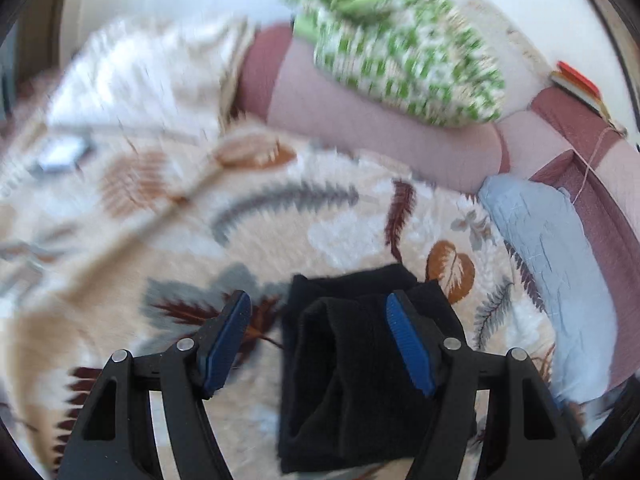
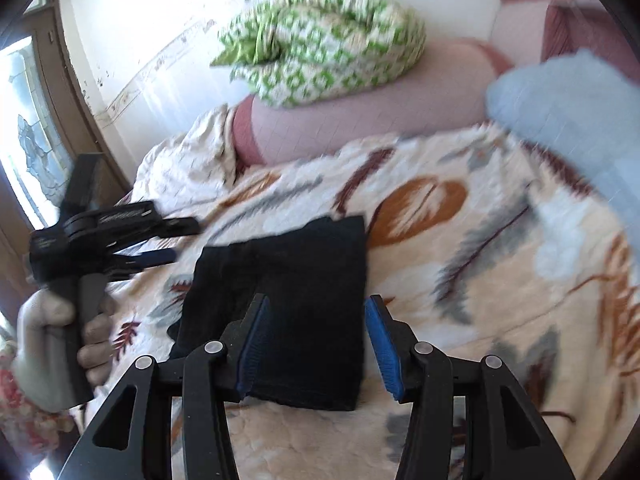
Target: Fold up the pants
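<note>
Pants (image 1: 360,368) lie just below my left tongs (image 1: 320,344) in the left wrist view, as a black bundle on the leaf-pattern blanket (image 1: 280,216). The two blue pads (image 1: 228,344) stand wide apart and pinch nothing; the right pad sits over the black cloth, the left one over the blanket. Whether they touch the cloth, I cannot tell. Behind are a pink cushion (image 1: 360,120), a green-and-white pillow (image 1: 400,52) and a light blue cloth (image 1: 552,256). No box or basket shows in this view.

From the right wrist view the pants (image 2: 296,288) look nearly like a rectangle, already folded several times, so I judge the task is close to its end. My right tongs (image 2: 314,346) are also spread, holding nothing, just over the near edge of the bundle. My left tongs (image 2: 120,240) are at the left side in a gloved hand (image 2: 60,340), apart from the cloth; from this side their opening is hard to read.

To do this step well, I should press the bundle flat and straighten its uneven left edge, moving slowly, because soft fabric on a fluffy blanket opens again easily. No container shows here either.
</note>
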`<action>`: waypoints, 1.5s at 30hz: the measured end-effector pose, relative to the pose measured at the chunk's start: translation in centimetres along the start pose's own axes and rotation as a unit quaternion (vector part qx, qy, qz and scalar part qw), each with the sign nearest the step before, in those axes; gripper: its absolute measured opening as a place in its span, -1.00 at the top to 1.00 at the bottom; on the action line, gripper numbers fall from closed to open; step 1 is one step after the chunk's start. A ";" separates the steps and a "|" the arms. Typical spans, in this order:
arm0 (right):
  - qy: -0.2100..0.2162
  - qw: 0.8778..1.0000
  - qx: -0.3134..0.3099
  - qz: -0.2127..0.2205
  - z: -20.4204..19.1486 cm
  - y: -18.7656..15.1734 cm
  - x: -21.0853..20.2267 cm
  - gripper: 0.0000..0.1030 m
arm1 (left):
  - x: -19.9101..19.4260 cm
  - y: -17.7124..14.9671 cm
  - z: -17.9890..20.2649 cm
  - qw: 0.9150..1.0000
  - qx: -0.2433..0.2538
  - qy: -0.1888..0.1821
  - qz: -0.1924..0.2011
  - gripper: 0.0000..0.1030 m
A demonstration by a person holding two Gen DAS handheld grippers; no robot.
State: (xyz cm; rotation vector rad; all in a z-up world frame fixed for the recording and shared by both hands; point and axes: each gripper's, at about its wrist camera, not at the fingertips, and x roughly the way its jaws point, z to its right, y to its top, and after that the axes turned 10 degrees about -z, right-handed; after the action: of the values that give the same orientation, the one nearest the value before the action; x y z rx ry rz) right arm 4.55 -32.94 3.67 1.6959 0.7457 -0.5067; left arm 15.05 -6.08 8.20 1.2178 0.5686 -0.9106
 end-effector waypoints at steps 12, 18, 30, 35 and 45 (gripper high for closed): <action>-0.075 0.996 -0.001 0.052 -2.1 -3.3 -3.3 -0.93 | -13.1 -11.7 2.1 0.963 0.007 0.154 0.223 -1.00; -0.070 0.996 -0.047 0.036 -4.3 -4.2 -2.5 -0.93 | -10.6 -13.7 3.8 0.973 0.045 0.165 0.152 -1.00; -0.064 0.995 0.028 -0.067 -2.0 -6.2 0.1 -0.93 | -6.0 -15.7 4.5 0.983 0.063 0.170 0.043 -1.00; -0.074 0.994 0.038 -0.069 -1.6 -6.1 0.2 -0.93 | -5.4 -16.1 5.1 0.983 0.076 0.162 0.027 -1.00; -0.078 0.993 0.010 -0.084 -2.7 -6.5 1.2 -0.93 | -4.2 -16.4 5.0 0.986 0.082 0.148 -0.003 -1.00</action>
State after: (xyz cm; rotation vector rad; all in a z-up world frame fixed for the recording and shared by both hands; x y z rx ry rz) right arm 0.60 -29.15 -0.95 1.5980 0.7743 -0.7578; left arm -1.42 -10.98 4.01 1.5149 0.7451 -0.7977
